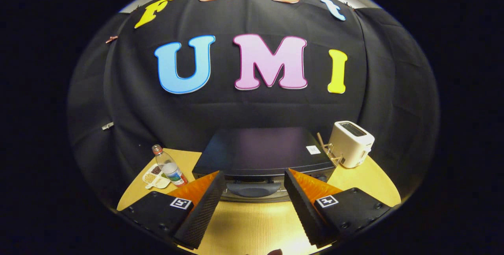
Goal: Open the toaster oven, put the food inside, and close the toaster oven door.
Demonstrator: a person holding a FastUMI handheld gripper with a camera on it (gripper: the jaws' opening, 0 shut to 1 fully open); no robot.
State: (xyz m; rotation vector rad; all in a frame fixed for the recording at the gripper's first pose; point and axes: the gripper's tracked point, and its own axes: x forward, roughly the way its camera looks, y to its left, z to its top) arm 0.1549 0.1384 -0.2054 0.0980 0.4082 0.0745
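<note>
A black toaster oven [262, 150] stands on the wooden table [252, 223], seen from above and in front. Its door is shut, and the curved door handle [252, 188] lies just ahead of my fingers, in line with the gap between them. My gripper [254, 180] is open, its fingers [204, 203] spread wide with nothing held between them. A small white tray of food [154, 176] with several compartments rests on the table to the left of the oven.
A clear water bottle [170, 166] with a red cap lies tilted next to the food tray. A white slot toaster [351, 143] stands right of the oven, with a small wire rack [330, 153] between them. Black cloth walls close the booth behind.
</note>
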